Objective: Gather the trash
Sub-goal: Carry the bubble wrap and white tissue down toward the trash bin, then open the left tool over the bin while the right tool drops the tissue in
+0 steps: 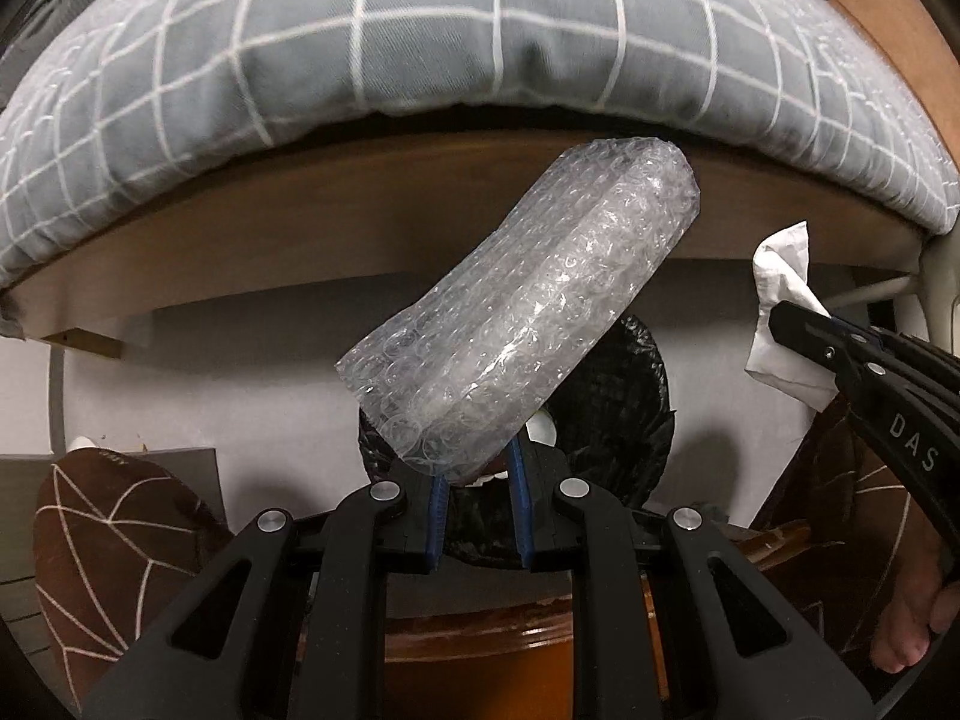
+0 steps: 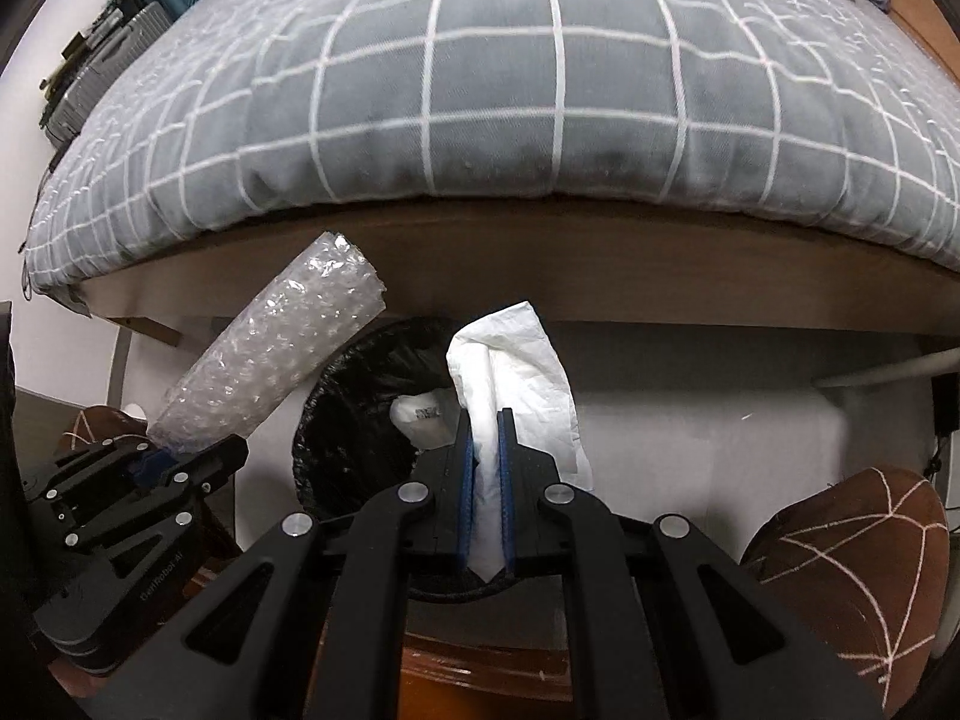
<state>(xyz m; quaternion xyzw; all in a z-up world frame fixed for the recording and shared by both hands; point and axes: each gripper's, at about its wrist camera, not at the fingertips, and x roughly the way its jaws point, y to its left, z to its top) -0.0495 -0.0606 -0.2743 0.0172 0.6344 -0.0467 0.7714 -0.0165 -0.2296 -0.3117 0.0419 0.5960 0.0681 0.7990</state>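
Note:
My left gripper (image 1: 478,468) is shut on the lower end of a roll of clear bubble wrap (image 1: 528,306), which sticks up and to the right over a round bin lined with a black bag (image 1: 624,420). In the right wrist view the bubble wrap (image 2: 270,360) and the left gripper (image 2: 159,468) show at the left. My right gripper (image 2: 486,426) is shut on a crumpled white tissue (image 2: 516,360), held above the right part of the black-lined bin (image 2: 342,426). The left wrist view shows the right gripper (image 1: 780,318) with the tissue (image 1: 780,294) at the right. White trash (image 2: 420,417) lies inside the bin.
A bed with a grey quilt with white checks (image 2: 492,90) on a wooden frame (image 2: 540,264) stands just behind the bin. Brown slippers with white lines (image 1: 114,546) (image 2: 852,564) are on the pale floor at either side. A suitcase (image 2: 102,60) stands at the far left.

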